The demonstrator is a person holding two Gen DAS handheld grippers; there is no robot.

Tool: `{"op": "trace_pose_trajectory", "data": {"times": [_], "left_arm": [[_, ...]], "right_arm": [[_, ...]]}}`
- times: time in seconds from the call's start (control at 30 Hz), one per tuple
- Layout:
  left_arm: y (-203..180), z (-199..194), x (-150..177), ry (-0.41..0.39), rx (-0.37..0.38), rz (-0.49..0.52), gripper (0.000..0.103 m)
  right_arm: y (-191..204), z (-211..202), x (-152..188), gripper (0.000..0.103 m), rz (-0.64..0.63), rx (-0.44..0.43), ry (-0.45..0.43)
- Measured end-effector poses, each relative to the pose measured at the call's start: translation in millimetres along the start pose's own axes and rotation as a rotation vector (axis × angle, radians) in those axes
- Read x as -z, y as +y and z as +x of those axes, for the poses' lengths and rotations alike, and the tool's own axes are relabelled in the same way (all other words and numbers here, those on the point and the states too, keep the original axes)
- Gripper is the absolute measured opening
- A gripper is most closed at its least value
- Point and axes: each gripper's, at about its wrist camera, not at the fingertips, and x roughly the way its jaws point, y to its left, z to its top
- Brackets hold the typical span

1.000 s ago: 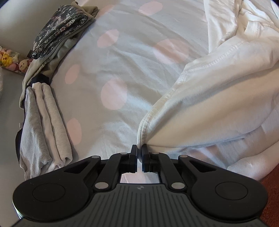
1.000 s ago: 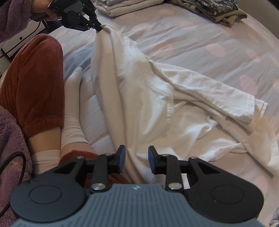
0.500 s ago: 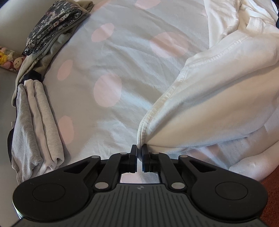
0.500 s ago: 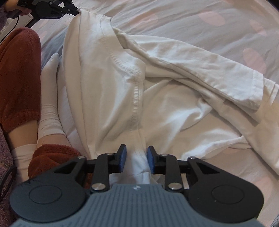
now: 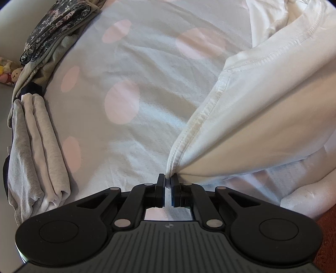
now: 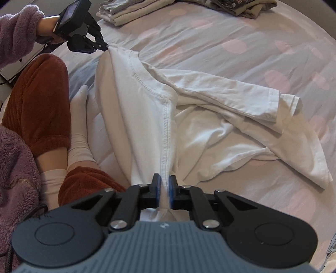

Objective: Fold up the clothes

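The white T-shirt (image 6: 147, 109) lies on the dotted bed sheet (image 6: 210, 42), and everything else is placed from it. The left gripper (image 5: 167, 181) has its jaws closed narrow on a hemmed corner of the shirt, lifting that end off the sheet; from the right wrist view the same gripper (image 6: 105, 46) sits at the shirt's far-left tip, held by a hand in a fuzzy lilac sleeve (image 6: 19, 29). The right gripper (image 6: 164, 184) has its jaws pinched on the near end of the shirt, right along a stitched seam, so the cloth runs taut between the two grippers. A sleeve of the shirt (folded over, cuff outward) spreads to the right on the sheet. Beyond the shirt's far side rest folded beige clothes (image 6: 126, 12) and a floral folded stack (image 5: 56, 27). Left of the shirt the person's leg in rust trousers (image 6: 40, 100) and a white sock (image 6: 78, 126) lie close beside it
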Motion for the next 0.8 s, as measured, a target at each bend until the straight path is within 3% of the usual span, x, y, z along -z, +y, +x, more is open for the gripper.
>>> {"op": "trace_pose_trajectory", "data": {"times": [0.13,0.23,0.37,0.53,0.8], "left_arm": [[-2,-2,0,0.003,-0.008,0.009,0.003],[-3,-4,0,0.004,-0.015,0.016,0.003],[-5,-6,1,0.007,-0.023,0.026,0.003],[-2,-1,-1,0.009,-0.013,0.025,0.003],[0,-1,1,0.001,-0.002,0.017,0.003]], "right_arm": [[7,27,0,0.010,-0.004,-0.008,0.045],[6,41,-2,0.016,0.004,-0.012,0.080],[1,31,-12,0.039,-0.001,-0.008,0.043],[-10,25,-31,0.039,0.036,-0.001,-0.020],[-2,65,-39,0.039,0.040,-0.059,0.030]]}}
